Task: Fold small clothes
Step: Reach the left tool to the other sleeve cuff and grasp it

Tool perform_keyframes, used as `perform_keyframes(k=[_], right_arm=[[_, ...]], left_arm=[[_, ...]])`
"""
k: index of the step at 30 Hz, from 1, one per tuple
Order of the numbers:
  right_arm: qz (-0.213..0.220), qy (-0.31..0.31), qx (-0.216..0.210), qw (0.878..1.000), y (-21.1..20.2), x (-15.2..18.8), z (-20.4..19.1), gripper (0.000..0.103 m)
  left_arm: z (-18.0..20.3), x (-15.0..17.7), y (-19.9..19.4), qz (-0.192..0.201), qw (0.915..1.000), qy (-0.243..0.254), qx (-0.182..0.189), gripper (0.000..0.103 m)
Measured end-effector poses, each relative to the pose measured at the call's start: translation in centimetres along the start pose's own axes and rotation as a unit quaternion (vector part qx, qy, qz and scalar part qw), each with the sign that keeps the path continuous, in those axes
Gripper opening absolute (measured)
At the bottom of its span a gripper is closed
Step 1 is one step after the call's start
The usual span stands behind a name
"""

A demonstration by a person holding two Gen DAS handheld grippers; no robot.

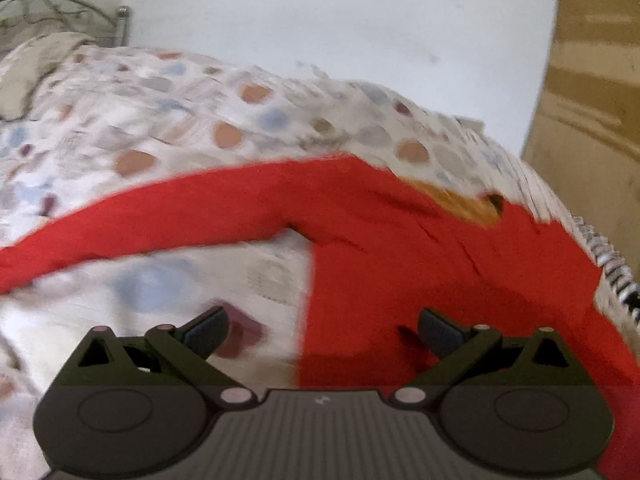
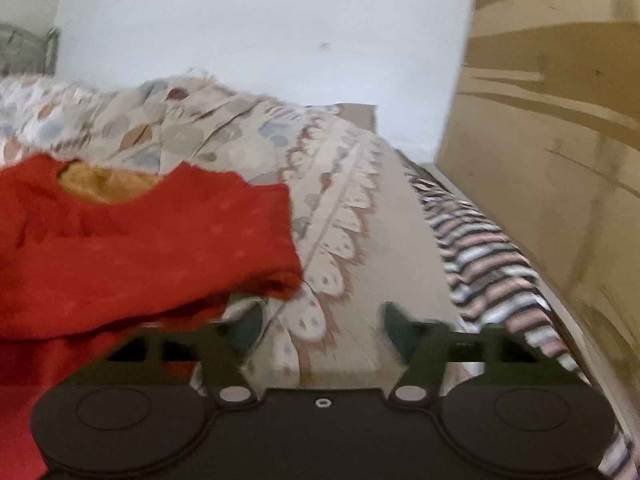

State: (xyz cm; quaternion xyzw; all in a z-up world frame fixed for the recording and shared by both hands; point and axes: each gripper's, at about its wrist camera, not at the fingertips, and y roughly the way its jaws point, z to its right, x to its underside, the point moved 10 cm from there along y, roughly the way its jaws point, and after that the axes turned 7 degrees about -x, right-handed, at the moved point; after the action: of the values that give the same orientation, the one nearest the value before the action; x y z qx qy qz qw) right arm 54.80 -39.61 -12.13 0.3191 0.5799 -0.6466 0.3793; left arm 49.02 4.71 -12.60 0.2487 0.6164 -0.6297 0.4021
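A little red top [image 1: 420, 248] lies on the bed, on a spotty bedspread [image 1: 160, 120]. It has an orange lining that shows at the neck hole [image 1: 456, 200]. One long sleeve [image 1: 140, 216] stretches out flat to the left side. On the other side the cloth looks bunched and doubled over near the right gripper [image 2: 320, 330].

Both grippers have their fingers spread wide, and nothing is pinched in either one. The left gripper [image 1: 322, 328] hangs over the body of the top, with one finger above red cloth and the other above the bedspread. The right gripper is just past the top's edge, over bare bedspread. A stripy cloth [image 2: 492, 264] lies further right, beside a brown board [image 2: 560, 140].

I think the next fold is the long sleeve. To do it well, pinch it near the cuff, and take only the sleeve, not the bedspread under it. Lift a little, carry it across the chest, and lay it down flat. The other gripper can press the body down so it does not slide. The pictures are blurry, so slow hands would help.
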Motion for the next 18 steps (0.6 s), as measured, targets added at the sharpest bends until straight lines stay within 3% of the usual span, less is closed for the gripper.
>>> perform_keyframes(k=[3,6,8,10,13,16,18], right_arm=[[0.008,0.019,-0.015,1.000,-4.2,1.0,-1.3,0.102],[0.001,0.040,-0.032,0.999,-7.7,2.4,-3.8,0.102],[0.018,0.057,-0.047,0.997,-10.0,2.8,-5.9,0.102],[0.031,0.075,-0.064,0.995,-11.6,3.0,-8.2,0.102],[0.020,0.113,-0.100,0.988,-12.7,4.1,-12.1,0.102],[-0.006,0.149,-0.141,0.979,-12.9,5.3,-15.4,0.102],[-0.027,0.157,-0.161,0.974,-12.8,6.0,-17.4,0.102]], left_arm=[[-5.4,-1.1,-0.8,0.004,0.9981,-0.056,-0.026,0.103],[-11.9,-0.8,0.0,-0.040,0.9890,-0.134,-0.048,0.103],[-16.0,-0.7,0.2,-0.053,0.9774,-0.199,-0.048,0.103],[-20.3,-0.5,0.1,-0.037,0.9647,-0.252,-0.067,0.103],[-25.1,0.5,0.6,-0.043,0.9463,-0.306,-0.095,0.103],[-28.0,1.7,1.9,-0.067,0.9190,-0.383,-0.066,0.103],[-29.0,1.6,2.3,-0.055,0.9089,-0.410,-0.053,0.103]])
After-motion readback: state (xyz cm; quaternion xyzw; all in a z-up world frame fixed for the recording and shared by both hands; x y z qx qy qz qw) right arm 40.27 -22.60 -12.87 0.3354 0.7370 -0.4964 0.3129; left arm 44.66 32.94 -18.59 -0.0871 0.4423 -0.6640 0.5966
